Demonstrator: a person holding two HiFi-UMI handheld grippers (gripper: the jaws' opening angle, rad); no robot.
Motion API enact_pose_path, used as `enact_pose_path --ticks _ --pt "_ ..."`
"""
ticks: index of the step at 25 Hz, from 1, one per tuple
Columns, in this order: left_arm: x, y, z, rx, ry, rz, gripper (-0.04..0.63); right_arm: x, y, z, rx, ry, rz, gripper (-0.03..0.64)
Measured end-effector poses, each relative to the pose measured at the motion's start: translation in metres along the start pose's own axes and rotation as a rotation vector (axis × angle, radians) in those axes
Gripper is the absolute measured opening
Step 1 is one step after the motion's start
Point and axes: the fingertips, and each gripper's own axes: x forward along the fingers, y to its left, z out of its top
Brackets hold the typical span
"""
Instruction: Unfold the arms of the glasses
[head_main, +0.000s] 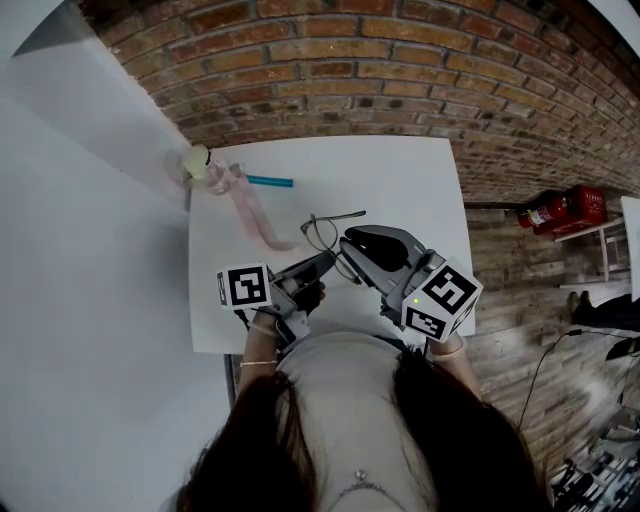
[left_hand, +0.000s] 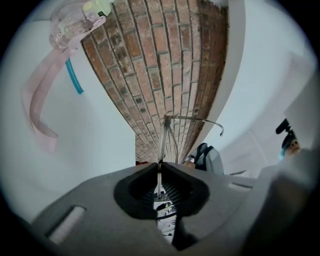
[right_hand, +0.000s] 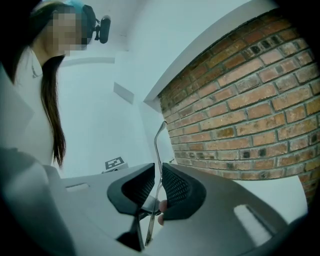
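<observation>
Left gripper (head_main: 326, 260), right gripper (head_main: 348, 243): both clamped on the glasses (head_main: 322, 233).
Braces frame (left_hand: 163, 136) to lever one arm (right_hand: 155, 140) outward, clear of table (head_main: 400, 180).

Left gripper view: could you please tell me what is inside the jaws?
A thin metal piece of the glasses, clamped by the left gripper; deeper in, the jaws cover it.

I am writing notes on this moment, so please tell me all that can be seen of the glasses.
The glasses are a thin, dark wire frame, metal by its look, with rounded lens rims. They are held up over the white table. The left gripper is shut on the frame. The right gripper is shut on one slim arm. The other arm juts out, curved at its tip.
</observation>
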Motion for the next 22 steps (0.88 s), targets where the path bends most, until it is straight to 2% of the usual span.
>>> enact_pose_path --ticks 4,8,22 --pt "0.004 -0.007 -0.002 -0.030 -0.003 -0.028 0.021 0.004 0.000 -0.007 0.003 0.025 -0.001 0.051" --pt "0.002 -0.001 -0.002 0.013 0.006 0.003 0.021 0.007 0.000 -0.015 0.010 0.050 0.001 0.051" --pt "0.003 -0.003 -0.002 0.065 0.010 0.022 0.021 0.018 0.002 -0.035 0.019 0.118 0.007 0.051"
